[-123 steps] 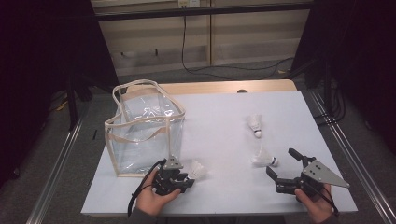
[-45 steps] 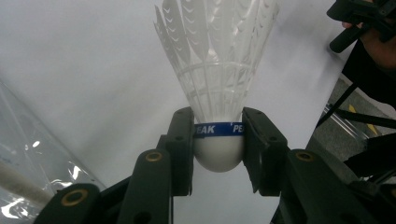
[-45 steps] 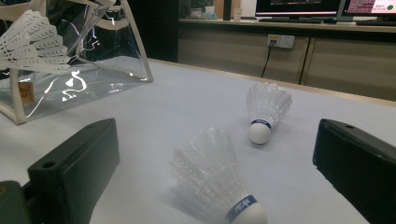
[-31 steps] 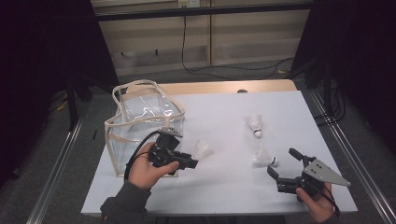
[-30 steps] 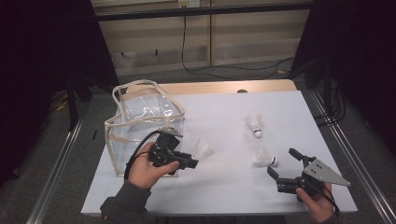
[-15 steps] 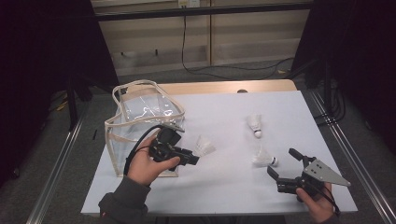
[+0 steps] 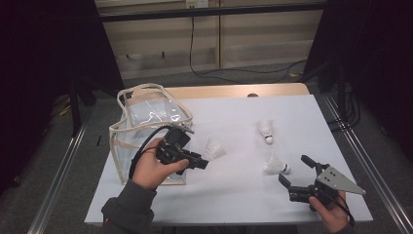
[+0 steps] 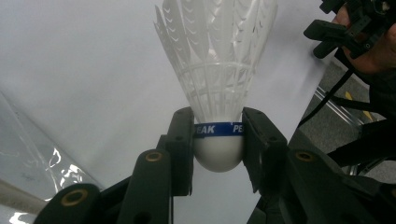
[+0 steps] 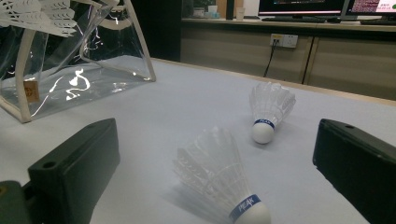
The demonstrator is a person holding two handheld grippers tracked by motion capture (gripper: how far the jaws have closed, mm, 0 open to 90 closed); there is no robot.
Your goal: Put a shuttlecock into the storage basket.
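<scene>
Shuttlecock (image 8: 217,88) is pinched at its cork by the left tool (image 8: 218,140), above the worktop (image 7: 234,190) beside the clear bag (image 7: 146,117); "PEAK" is partly read on its blue band. The right tool (image 7: 297,173) is held spread near two lying shuttlecocks (image 9: 224,182), also marked "PEAK".

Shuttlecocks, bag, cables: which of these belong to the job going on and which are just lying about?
In the job:
- left gripper, shut on one shuttlecock
- clear bag
- two shuttlecocks on the table
- right gripper, open

Lying about:
- floor cable
- wall socket
</scene>
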